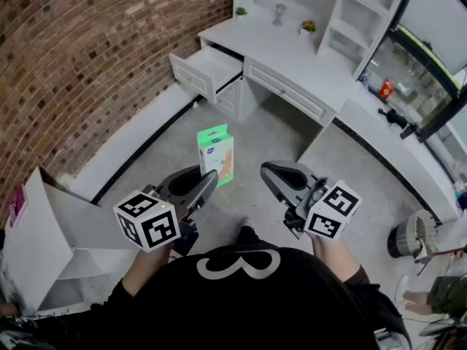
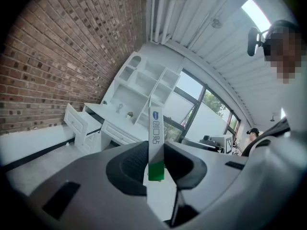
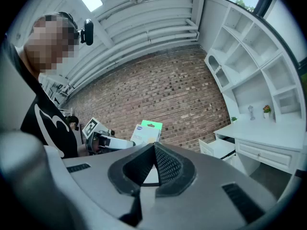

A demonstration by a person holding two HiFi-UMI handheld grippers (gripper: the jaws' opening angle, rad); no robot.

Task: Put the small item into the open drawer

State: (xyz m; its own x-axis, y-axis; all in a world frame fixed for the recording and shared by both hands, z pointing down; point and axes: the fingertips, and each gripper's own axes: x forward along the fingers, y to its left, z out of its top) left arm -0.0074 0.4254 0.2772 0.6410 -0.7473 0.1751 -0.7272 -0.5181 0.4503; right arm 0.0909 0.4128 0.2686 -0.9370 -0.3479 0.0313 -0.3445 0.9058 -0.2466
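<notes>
The left claw point(image 1: 204, 184) gripped the small carton point(image 1: 216, 154) low on its flat faces, upright in midair, well apart from the open drawer point(image 1: 206, 70). It looked light, stiff, crushable. The right claw point(image 1: 276, 175) was clenched, empty.

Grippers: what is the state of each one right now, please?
Left gripper: closed on the green and white box.
Right gripper: closed, holding nothing.
</notes>
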